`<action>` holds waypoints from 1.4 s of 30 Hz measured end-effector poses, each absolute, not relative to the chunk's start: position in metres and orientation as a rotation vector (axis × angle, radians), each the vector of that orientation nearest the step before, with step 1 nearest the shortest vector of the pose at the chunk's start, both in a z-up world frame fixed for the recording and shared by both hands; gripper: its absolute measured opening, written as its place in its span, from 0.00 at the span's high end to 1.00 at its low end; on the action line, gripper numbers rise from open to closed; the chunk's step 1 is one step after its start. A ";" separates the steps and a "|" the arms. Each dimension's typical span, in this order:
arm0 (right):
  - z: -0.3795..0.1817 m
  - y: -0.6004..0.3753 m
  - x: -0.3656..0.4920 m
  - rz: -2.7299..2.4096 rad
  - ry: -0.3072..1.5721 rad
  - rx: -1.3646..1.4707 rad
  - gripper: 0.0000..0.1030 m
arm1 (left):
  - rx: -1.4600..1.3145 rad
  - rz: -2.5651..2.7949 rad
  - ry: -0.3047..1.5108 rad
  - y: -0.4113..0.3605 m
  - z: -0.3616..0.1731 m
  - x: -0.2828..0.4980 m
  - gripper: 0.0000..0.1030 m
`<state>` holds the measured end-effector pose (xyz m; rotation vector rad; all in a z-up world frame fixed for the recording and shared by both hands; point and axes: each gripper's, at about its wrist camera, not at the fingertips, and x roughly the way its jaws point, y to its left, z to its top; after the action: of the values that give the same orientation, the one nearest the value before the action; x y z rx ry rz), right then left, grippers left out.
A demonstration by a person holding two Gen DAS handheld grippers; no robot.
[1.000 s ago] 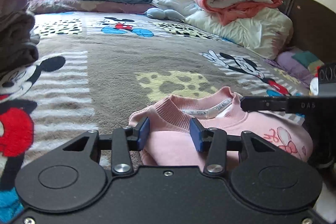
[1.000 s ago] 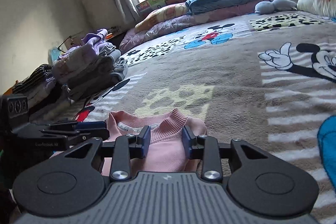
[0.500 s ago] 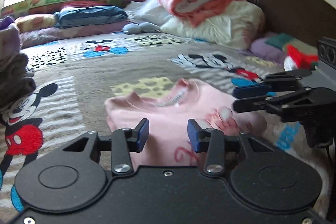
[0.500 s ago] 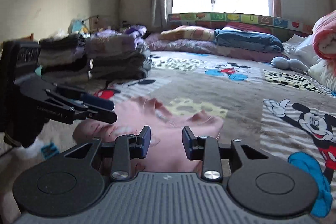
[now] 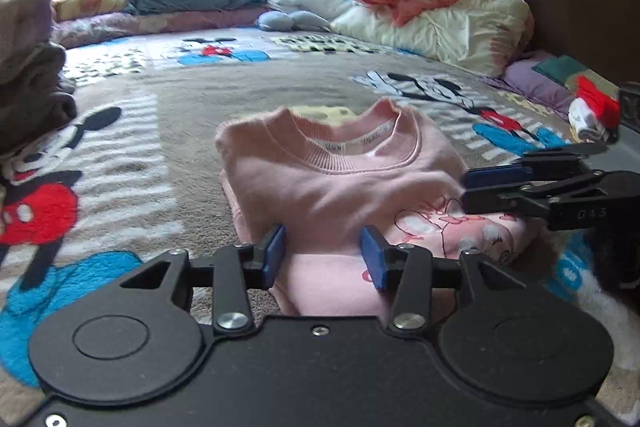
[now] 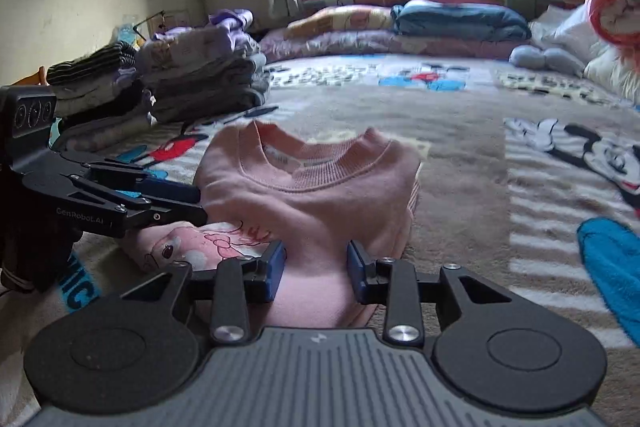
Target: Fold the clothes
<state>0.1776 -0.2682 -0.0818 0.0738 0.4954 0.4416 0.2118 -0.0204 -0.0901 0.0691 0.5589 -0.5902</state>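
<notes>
pink sweatshirt (image 5: 336, 183) folded on bed blanket (image 5: 168, 107), collar away from cameras. left gripper (image 5: 324, 255) and right gripper (image 6: 316, 267) straddle near fold, jaws part spread; whether gripping cloth, cannot tell. likely carrying toward folded stack (image 6: 200, 83).
</notes>
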 end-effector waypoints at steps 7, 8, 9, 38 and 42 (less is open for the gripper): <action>-0.073 -0.295 0.144 0.357 0.503 0.347 0.57 | -0.187 -0.508 0.569 0.008 -0.069 0.181 0.55; -0.074 -0.301 0.142 0.352 0.507 0.409 0.56 | -0.236 -0.496 0.585 0.012 -0.070 0.181 0.53; -0.076 -0.307 0.141 0.346 0.508 0.474 0.53 | -0.280 -0.490 0.601 0.016 -0.071 0.180 0.53; -0.110 -0.313 0.193 0.355 0.593 0.915 0.79 | -0.834 -0.540 0.784 0.031 -0.103 0.226 0.85; -0.094 -0.333 0.151 0.358 0.513 1.024 0.80 | -0.868 -0.606 0.790 0.015 -0.083 0.206 0.85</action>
<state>0.1508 -0.3328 -0.0943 1.0236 0.5132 0.3583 0.2057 0.0154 -0.0832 -0.8678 0.7903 -0.6063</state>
